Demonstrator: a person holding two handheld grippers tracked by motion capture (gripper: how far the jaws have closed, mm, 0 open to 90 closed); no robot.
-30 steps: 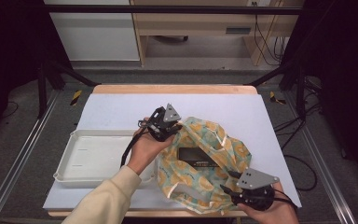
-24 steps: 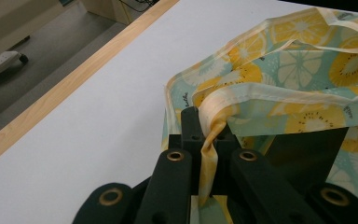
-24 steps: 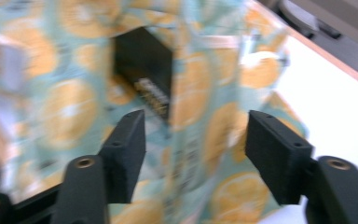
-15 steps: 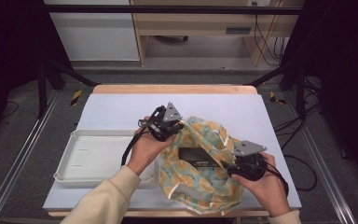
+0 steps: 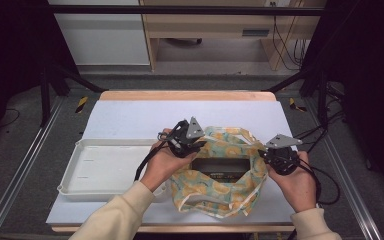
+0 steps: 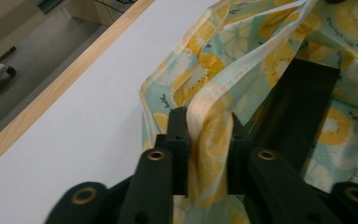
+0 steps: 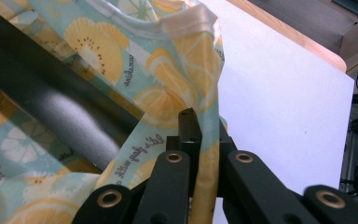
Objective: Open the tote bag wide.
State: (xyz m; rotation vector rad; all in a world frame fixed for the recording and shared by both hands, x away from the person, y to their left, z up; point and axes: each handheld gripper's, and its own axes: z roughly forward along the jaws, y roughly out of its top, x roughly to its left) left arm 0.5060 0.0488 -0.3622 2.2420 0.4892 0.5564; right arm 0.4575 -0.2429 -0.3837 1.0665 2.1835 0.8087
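The left gripper [image 6: 204,140] has a bunched fold of the fruit-print bag [image 5: 220,177] between its jaws; they have just been easing apart a little, yet the fabric still fills the gap and both inner faces touch it, so I judge the grip to hold. The right gripper [image 7: 204,140] has just been closing and now pinches the bag's rim, the cloth pressed thin between its jaws. Seen from above, the left gripper [image 5: 187,140] sits at the mouth's far-left edge and the right gripper [image 5: 279,157] at its right edge, so the two holds face each other across the opening. Between them, down inside the bag, lies the black box [image 5: 221,166]; its long axis runs side to side, roughly along the line joining the two grippers, and it lies flat. From the left jaws the box [image 6: 303,107] lies ahead and to the right, just past the held fold; from the right jaws it [image 7: 51,107] lies ahead and to the left, crossing that view on a slant. Neither hand is clearly nearer. The bag's mouth faces up and somewhat away from the person, so the next move likely turns on drawing the two edges apart or up around the box. The bag rests on the white table [image 5: 145,120], its left edge just beside the shallow white tray [image 5: 87,172].
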